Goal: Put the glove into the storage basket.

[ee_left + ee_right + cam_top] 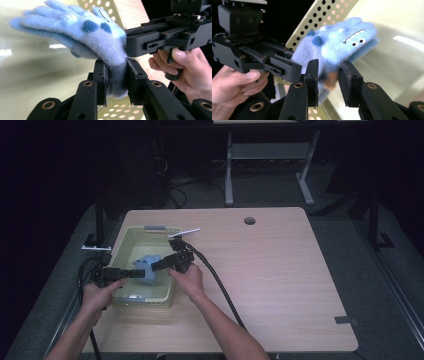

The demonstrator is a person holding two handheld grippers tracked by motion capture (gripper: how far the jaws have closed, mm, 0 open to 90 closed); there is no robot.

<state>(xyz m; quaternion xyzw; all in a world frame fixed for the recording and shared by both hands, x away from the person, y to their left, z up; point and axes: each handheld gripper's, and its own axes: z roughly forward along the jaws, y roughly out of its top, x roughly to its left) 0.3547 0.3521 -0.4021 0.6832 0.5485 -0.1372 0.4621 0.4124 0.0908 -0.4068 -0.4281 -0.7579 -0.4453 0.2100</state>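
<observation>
A fuzzy light-blue glove (148, 265) with dark blue spots and a small monster face hangs over a pale green perforated basket (122, 240). My left gripper (141, 273) comes in from the left and is shut on the glove's cuff. In the left gripper view its pads (117, 75) squeeze the cuff below the glove (95, 35). My right gripper (156, 265) reaches in from the right. In the right gripper view its pads (329, 75) pinch another part of the cuff of the glove (337, 42). The two grippers sit nearly tip to tip.
The basket stands at the left side of a wooden table (260, 270). A white strip (184, 232) lies by the basket's far right corner. A cable hole (249, 220) is at the back, and grey tape (346, 320) is near the front right edge.
</observation>
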